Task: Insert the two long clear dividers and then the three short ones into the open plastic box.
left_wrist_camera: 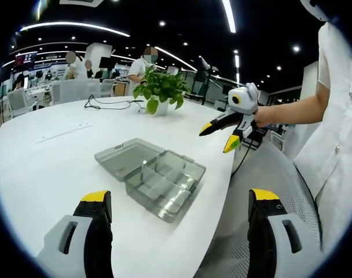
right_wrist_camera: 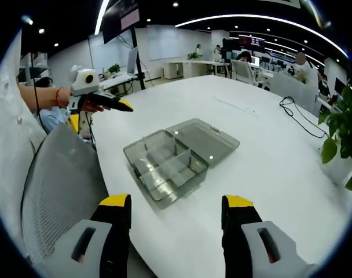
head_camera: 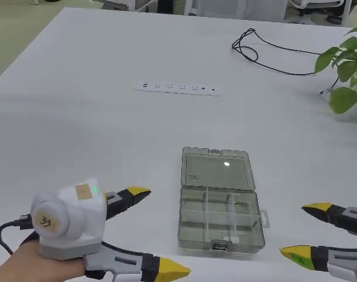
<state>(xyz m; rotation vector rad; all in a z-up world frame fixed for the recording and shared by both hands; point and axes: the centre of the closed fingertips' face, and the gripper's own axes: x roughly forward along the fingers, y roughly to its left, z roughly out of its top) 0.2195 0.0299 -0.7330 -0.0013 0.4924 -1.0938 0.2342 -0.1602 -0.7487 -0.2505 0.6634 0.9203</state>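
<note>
Clear dividers (head_camera: 205,211) already stand in the open plastic box (head_camera: 216,170); I can't count all five. My left gripper (head_camera: 158,230) and right gripper (head_camera: 303,230) flank it, jaws apart, empty.

Head view looks down from above; each gripper view faces forward between its fingertips (left_wrist_camera: 96,200) — all share the plastic box (head_camera: 221,202) beyond.

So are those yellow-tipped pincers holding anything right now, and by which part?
Nothing is held. The left gripper and the right gripper both stand open and empty, one on each side of the open plastic box.
</note>
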